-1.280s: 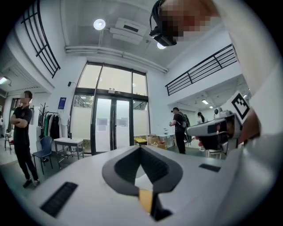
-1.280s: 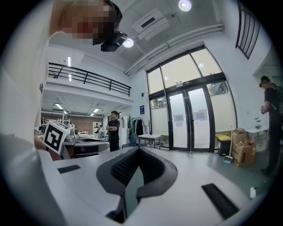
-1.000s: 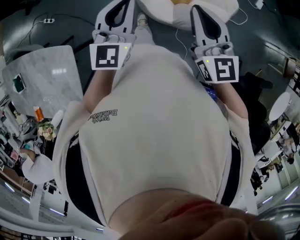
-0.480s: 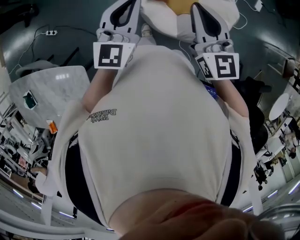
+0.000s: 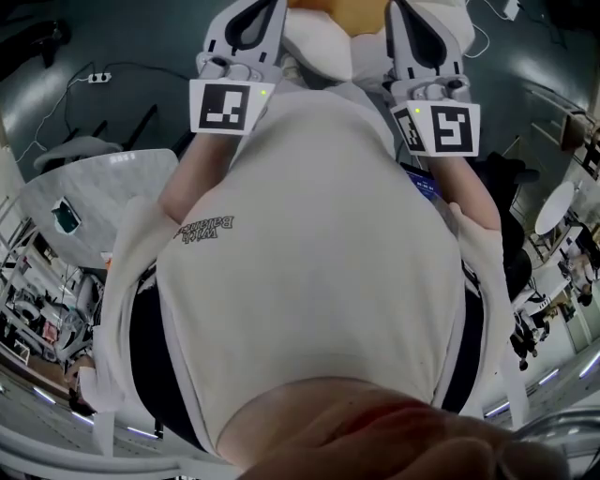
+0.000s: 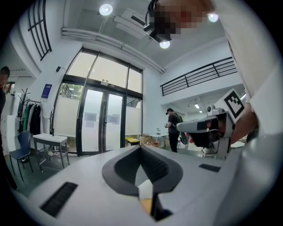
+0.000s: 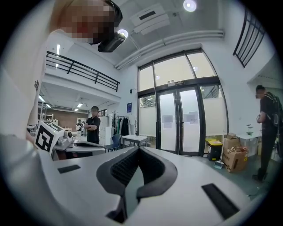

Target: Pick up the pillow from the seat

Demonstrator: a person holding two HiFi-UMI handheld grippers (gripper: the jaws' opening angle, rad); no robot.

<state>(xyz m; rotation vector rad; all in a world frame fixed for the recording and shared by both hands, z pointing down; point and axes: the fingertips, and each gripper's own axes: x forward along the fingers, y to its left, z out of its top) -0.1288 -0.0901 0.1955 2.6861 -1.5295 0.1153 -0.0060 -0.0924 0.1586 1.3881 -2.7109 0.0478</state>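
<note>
Pillow point(image 5: 323, 56) drifted toward 12 o'clock with claws. Left claw point(image 6: 143, 178) pinches fabric edge, right claw point(image 7: 131, 178) shut on thin fold; slim bites could slip mid-carry.

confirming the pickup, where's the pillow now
Head view, top centre: the pillow sits between the left gripper and right gripper, a white-and-yellow bit pinched in the left jaws.

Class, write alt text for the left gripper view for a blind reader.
The left gripper, jaws closed, pinches a scrap of white and yellow pillow. Beyond it lies a bright hall with tall glass doors and a person standing.
</note>
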